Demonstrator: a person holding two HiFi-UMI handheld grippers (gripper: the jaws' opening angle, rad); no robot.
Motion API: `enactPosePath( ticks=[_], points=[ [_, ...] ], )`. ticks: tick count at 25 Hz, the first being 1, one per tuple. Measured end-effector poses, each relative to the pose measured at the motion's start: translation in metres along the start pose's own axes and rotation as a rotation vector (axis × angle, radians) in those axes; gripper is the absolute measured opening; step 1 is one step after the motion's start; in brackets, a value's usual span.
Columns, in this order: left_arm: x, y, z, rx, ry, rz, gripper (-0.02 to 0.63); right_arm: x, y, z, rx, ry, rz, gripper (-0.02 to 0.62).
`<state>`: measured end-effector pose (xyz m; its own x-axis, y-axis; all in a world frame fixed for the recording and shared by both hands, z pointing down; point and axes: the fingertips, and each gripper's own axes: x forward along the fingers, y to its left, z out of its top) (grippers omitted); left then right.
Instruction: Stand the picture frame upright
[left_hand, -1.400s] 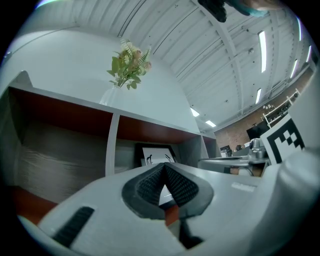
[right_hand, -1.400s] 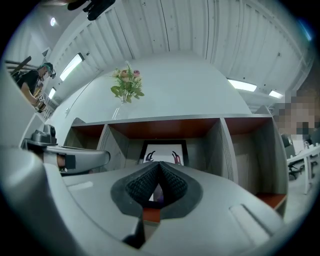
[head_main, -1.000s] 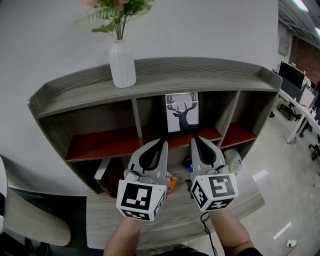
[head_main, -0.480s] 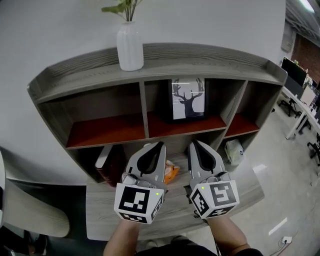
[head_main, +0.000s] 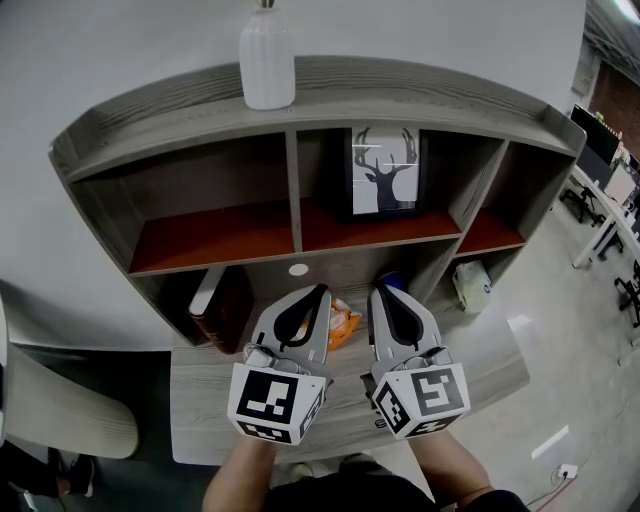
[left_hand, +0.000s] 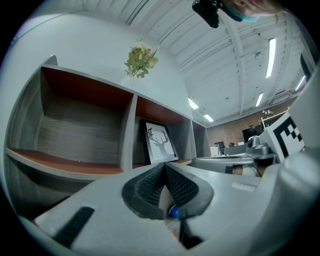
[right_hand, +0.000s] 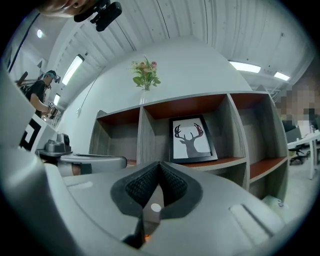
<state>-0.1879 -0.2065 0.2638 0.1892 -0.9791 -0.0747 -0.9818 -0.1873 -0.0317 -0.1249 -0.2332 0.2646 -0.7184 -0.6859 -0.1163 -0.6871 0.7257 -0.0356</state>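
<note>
The picture frame (head_main: 385, 171), black-edged with a deer silhouette on white, stands upright and leans back in the middle compartment of the upper shelf; it also shows in the left gripper view (left_hand: 160, 142) and the right gripper view (right_hand: 191, 139). My left gripper (head_main: 322, 292) and right gripper (head_main: 377, 290) hang side by side over the desk, below and short of the frame. Both are shut with nothing between the jaws, which meet tip to tip (left_hand: 164, 166) (right_hand: 159, 165). Neither touches the frame.
A grey wooden shelf unit (head_main: 300, 95) with red-lined boards carries a white vase (head_main: 267, 65) on top. Below sit a dark book (head_main: 225, 315), an orange packet (head_main: 343, 322), a blue-capped item (head_main: 392, 283) and a white bag (head_main: 470, 284). A chair (head_main: 60, 425) is at the left.
Both grippers have sunk and drawn back toward the desk's front, still shut. The shelf and frame now sit higher and further from the jaw tips in the head view.
</note>
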Motion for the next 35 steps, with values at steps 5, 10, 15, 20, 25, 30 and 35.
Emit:
enactPosePath(
  ticks=[5,10,15,20,25,30,35],
  points=[
    [-0.002,-0.001,-0.015,-0.005,0.034,-0.007,-0.002,-0.004,0.002,-0.020,0.006,0.043,-0.002,0.000],
    [-0.007,-0.001,-0.033,-0.010,0.066,0.006,-0.002,-0.008,0.006,-0.037,0.018,0.080,0.008,0.000],
    [-0.012,-0.003,-0.045,0.000,0.085,0.020,-0.002,-0.012,0.008,-0.048,0.027,0.108,0.015,0.000],
    [-0.018,-0.003,-0.060,-0.009,0.115,0.025,-0.002,-0.016,0.011,-0.058,0.031,0.130,0.030,0.000],
    [-0.020,-0.006,-0.064,-0.013,0.124,0.023,-0.002,-0.019,0.017,-0.065,0.037,0.147,0.046,-0.002],
    [-0.020,-0.011,-0.067,-0.016,0.128,0.019,-0.002,-0.022,0.019,-0.067,0.035,0.151,0.055,-0.002],
    [-0.019,-0.013,-0.066,-0.016,0.126,0.017,-0.002,-0.023,0.016,-0.065,0.040,0.147,0.049,-0.002]
  ],
)
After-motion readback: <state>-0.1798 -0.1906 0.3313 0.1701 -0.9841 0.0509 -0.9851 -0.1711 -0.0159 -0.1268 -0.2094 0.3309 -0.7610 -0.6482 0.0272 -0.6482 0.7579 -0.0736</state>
